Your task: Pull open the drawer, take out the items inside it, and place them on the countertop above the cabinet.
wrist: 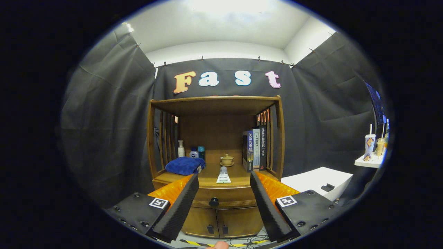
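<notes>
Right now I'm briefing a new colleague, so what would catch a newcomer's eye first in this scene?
The wooden cabinet stands straight ahead, its drawer closed, the dark knob framed between the spread fingers of the open hand-held gripper. On its countertop a folded blue towel lies left, upright books stand right, and a small lidded teacup sits between them.

Folded blue towel (185,165), lidded teacup (227,159), upright books (255,149), bottles (191,150), drink cups (373,145)
</notes>
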`<control>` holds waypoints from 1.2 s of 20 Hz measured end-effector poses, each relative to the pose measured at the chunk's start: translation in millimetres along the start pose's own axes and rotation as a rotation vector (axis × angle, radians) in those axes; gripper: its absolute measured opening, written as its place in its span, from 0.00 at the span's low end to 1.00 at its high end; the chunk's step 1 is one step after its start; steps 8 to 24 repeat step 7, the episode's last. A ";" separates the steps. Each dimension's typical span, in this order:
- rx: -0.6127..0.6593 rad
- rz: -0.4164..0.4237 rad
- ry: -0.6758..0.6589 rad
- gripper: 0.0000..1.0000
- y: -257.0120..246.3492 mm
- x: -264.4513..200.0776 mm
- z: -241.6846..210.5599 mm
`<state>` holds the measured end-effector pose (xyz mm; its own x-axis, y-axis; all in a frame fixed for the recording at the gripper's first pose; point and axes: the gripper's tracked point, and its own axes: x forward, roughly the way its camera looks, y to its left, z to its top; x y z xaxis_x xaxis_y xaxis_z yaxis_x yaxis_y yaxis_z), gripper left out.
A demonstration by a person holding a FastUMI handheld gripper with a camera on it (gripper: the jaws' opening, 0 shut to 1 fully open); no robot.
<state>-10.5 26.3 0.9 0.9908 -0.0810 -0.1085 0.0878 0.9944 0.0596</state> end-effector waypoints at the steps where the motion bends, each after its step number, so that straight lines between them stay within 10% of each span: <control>1: 0.001 -0.004 0.002 0.98 -1.7 -0.4 -1.6; 24: -0.012 0.007 -0.004 0.98 7.2 -2.2 -0.5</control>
